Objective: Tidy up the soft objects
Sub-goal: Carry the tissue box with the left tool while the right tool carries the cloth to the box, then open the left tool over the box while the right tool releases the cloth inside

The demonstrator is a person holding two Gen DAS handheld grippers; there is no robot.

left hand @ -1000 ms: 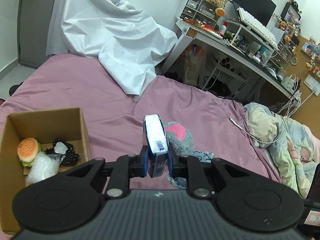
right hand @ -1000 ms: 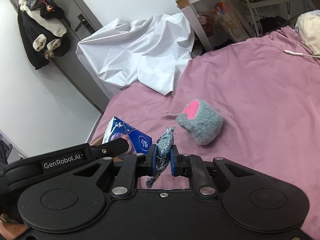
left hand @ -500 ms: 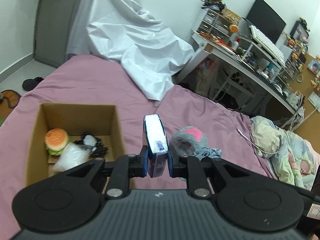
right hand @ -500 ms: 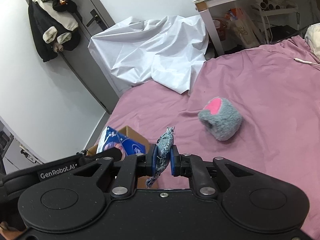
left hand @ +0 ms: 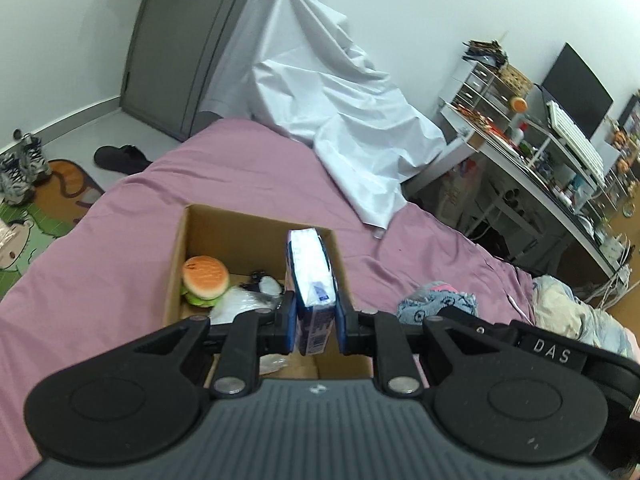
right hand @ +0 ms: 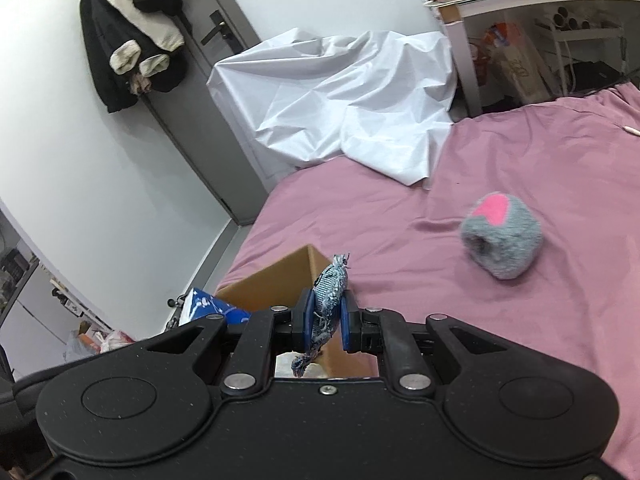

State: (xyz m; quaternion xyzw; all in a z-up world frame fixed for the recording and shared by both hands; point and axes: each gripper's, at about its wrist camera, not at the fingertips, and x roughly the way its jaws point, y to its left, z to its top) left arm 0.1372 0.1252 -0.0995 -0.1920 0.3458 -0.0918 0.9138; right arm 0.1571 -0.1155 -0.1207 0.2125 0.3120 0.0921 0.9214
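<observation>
My left gripper (left hand: pixel 315 320) is shut on a blue and white tissue pack (left hand: pixel 310 280) and holds it above the right side of an open cardboard box (left hand: pixel 256 228) on the purple bed. In the box lie a toy burger (left hand: pixel 205 280), a clear plastic bag (left hand: pixel 236 304) and a black item. My right gripper (right hand: pixel 325 320) is shut on a blue patterned cloth (right hand: pixel 329 292) just right of the box (right hand: pixel 276 284); the cloth also shows in the left wrist view (left hand: pixel 432 304). A grey plush with a pink patch (right hand: pixel 500 236) lies on the bed to the right.
A white sheet (left hand: pixel 332 96) is draped at the head of the bed. A cluttered desk (left hand: pixel 560 148) stands along the right. A rumpled quilt (left hand: pixel 572 316) lies at the bed's right edge. Shoes and a mat (left hand: pixel 28 184) are on the floor at left.
Both grippers have moved left toward the box. The tissue pack is now over the box's right part, and the cloth is beside the box's corner. Both grips are unchanged.
</observation>
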